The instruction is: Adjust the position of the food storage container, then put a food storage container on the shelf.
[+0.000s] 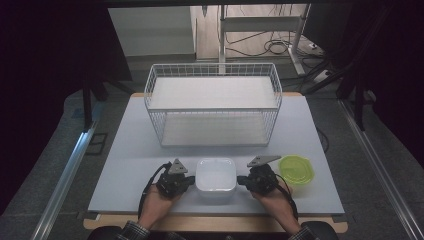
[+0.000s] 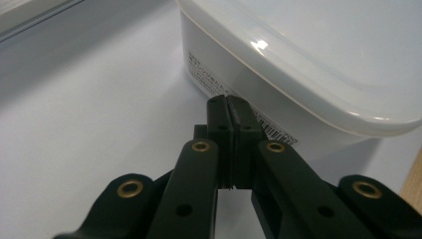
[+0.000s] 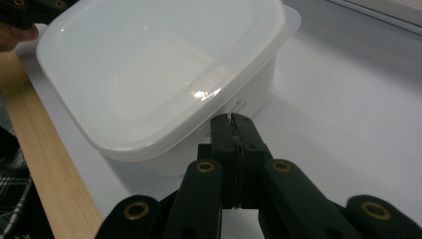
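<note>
A white square lidded container (image 1: 216, 179) rests near the table's front edge, between my two grippers. My left gripper (image 1: 191, 181) is at its left side, shut with nothing held, tips close to the wall. In the left gripper view the closed jaws (image 2: 229, 102) point at the container's labelled side (image 2: 224, 74), just below the lid rim. My right gripper (image 1: 241, 182) is at the container's right side, also shut and empty. In the right gripper view its tips (image 3: 232, 118) nearly meet the container wall (image 3: 254, 94) under the lid (image 3: 159, 64).
A white wire basket (image 1: 213, 102) with a shelf stands at the back of the white table (image 1: 135, 150). A round yellow-green lidded tub (image 1: 297, 172) sits right of my right gripper. The table's wooden front edge (image 3: 45, 164) runs close behind the container.
</note>
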`<control>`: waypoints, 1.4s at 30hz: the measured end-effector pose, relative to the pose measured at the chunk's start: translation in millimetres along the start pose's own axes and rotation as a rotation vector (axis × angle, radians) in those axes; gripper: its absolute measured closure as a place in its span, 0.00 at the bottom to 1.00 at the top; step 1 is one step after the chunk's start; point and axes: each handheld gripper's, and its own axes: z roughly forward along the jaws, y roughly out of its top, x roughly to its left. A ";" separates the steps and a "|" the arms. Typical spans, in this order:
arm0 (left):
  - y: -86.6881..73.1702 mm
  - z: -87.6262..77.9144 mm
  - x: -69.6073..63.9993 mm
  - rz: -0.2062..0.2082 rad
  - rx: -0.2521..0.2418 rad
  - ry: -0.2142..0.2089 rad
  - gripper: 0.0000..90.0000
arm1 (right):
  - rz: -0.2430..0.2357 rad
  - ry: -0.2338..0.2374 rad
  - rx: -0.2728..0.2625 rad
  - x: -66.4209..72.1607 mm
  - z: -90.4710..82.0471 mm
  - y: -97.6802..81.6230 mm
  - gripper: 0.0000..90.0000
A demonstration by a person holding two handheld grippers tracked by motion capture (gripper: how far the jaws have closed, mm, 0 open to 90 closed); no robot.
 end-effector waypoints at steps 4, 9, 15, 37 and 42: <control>-1.3 -13.3 4.4 -0.002 -0.016 0.008 0.93 | -0.041 -0.030 -0.011 -0.3 -5.8 -0.5 0.93; -5.0 -31.9 4.3 0.015 -0.054 0.012 0.71 | -0.046 -0.057 -0.042 -4.3 -16.0 -2.8 0.80; -14.2 -41.1 -0.1 0.051 -0.029 0.011 0.41 | -0.079 -0.060 -0.088 -4.3 -28.2 -5.3 0.60; -18.0 -36.6 0.8 0.076 -0.090 -0.019 0.03 | -0.068 -0.011 -0.170 -4.8 -25.1 -8.7 0.05; -15.1 -37.4 0.1 0.074 -0.037 -0.037 0.05 | -0.081 -0.012 -0.166 -3.9 -22.6 -6.9 0.04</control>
